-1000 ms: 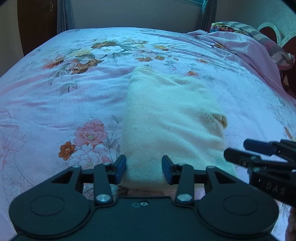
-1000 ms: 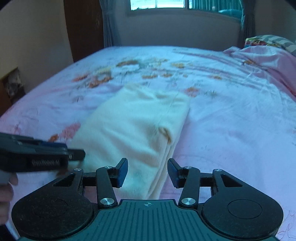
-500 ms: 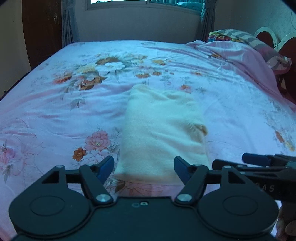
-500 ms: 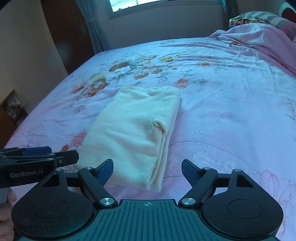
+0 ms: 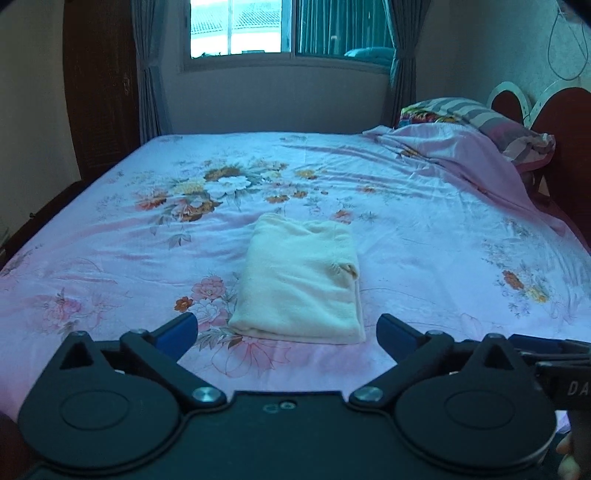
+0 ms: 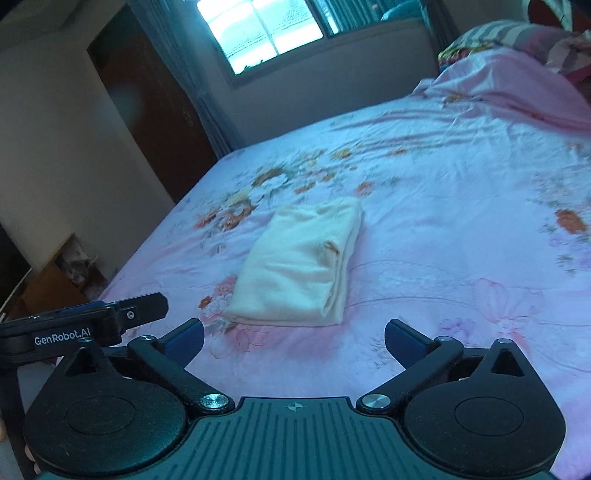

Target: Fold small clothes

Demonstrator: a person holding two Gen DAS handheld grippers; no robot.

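A cream folded garment (image 5: 301,282) lies flat on the pink floral bed sheet (image 5: 110,258), a small rectangle with its layered edges on the right side. In the right wrist view the same garment (image 6: 301,266) sits just beyond the fingers. My left gripper (image 5: 286,332) hovers short of its near edge, jaws opening wide, nothing between them. My right gripper (image 6: 293,338) is likewise back from the cloth, jaws opening wide and holding nothing. The left gripper (image 6: 110,319) shows at the left of the right wrist view.
A rumpled pink cover (image 5: 461,158) and striped pillows (image 5: 480,118) lie at the bed's far right by the headboard (image 5: 561,122). A window (image 5: 280,27) with curtains is behind the bed. A dark wardrobe (image 6: 147,103) stands to the left.
Both grippers have let go of the garment's near edge, opened wide and drawn back and up. The folded cloth now lies farther off, and the right wrist view has tilted.
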